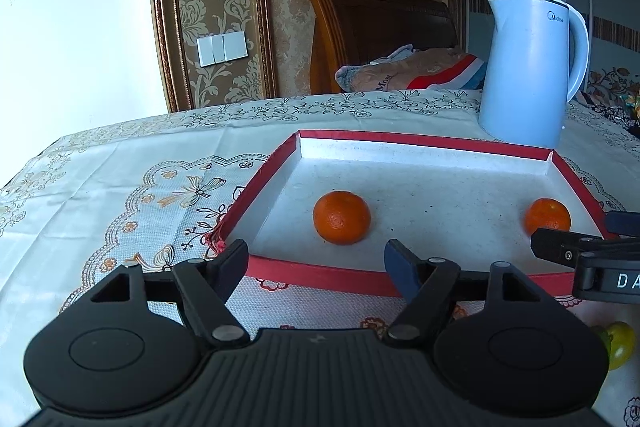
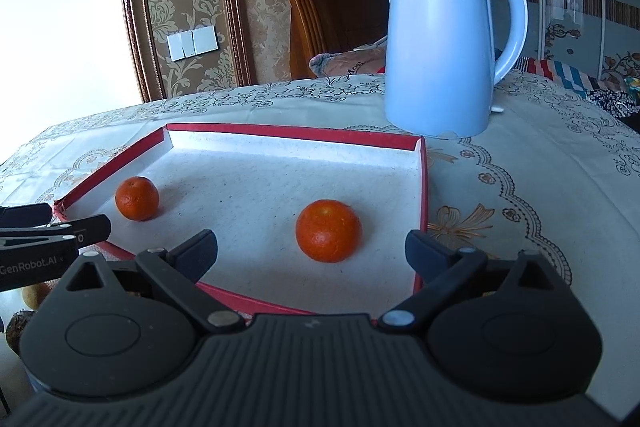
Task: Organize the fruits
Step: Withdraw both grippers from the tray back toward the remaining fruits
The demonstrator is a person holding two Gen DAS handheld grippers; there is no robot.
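Left wrist view: the black left gripper [image 1: 316, 259] has its jaws wide open and holds nothing. It hovers at the near edge of the shallow red-rimmed cardboard tray with a white floor [image 1: 424, 141].
Right wrist view: the black right gripper [image 2: 312, 249] also has its jaws wide open and holds nothing. It hovers over the near right part of the same tray [image 2: 296, 131].
Tray: it lies flat on the table with the cream flowered tablecloth [image 1: 120, 163]. Two fruits sit inside it, well apart from each other.
Left fruit in tray: a round orange tangerine [image 1: 342, 217] rests on the white floor, just past the left gripper's open fingers. In the right wrist view it is the small one near the tray's left wall [image 2: 137, 197].
Right fruit in tray: a second round orange tangerine [image 2: 329, 236] sits near the tray's right wall, between the right gripper's open fingers and a bit beyond them. In the left wrist view it is at the far right [image 1: 547, 217], partly hidden by the other gripper.
Fruit outside tray: a small yellow-green fruit [image 1: 620, 345] lies on the cloth, near and to the right of the tray.
Kettle: a tall light blue electric kettle with a handle [image 2: 436, 43] stands upright on the cloth, just behind the tray's far right corner.
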